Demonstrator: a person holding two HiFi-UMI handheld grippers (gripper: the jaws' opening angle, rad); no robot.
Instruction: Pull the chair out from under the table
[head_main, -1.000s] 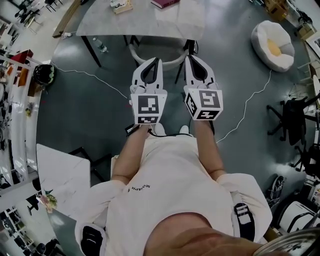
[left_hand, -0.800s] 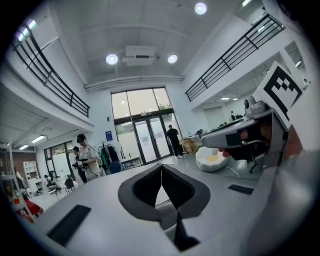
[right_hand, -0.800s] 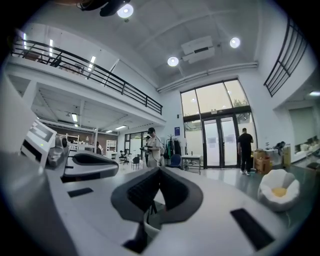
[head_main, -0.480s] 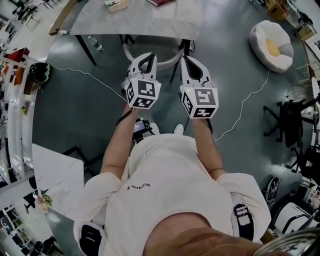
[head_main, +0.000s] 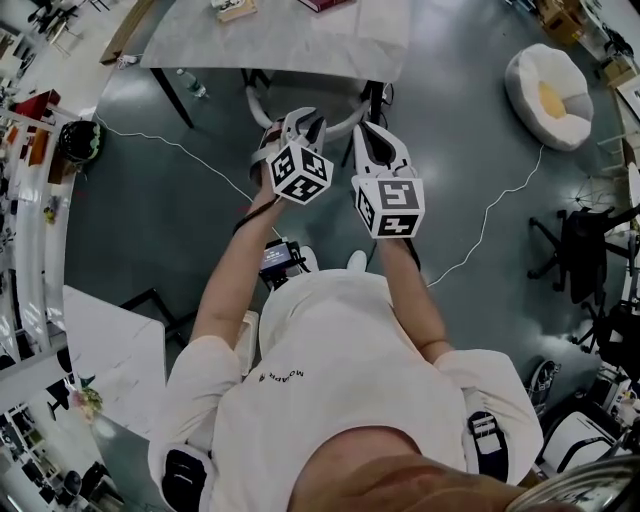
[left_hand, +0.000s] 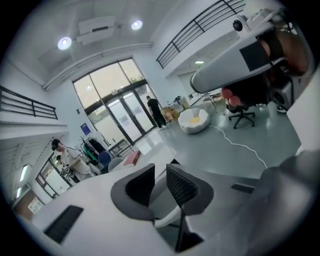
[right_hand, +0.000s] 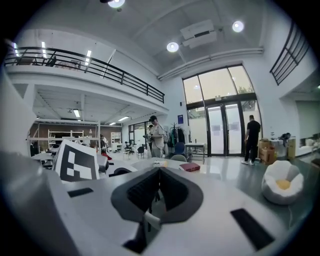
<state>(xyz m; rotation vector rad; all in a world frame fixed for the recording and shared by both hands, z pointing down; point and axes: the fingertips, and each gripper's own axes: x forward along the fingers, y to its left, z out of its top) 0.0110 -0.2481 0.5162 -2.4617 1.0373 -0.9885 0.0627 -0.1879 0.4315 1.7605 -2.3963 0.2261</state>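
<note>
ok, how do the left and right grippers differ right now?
Jaws: the left gripper has them apart and opening, with nothing pressed between them; the right gripper has its tips together.
Roll: in the head view the left cube sits diamond-wise, while the right cube sits square.
Shared: both point toward the chair under the table, and neither grips it.

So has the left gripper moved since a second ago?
Yes: the left gripper has dropped and rolled, its cube nearer the chair back; its jaws are opening with nothing between them.
</note>
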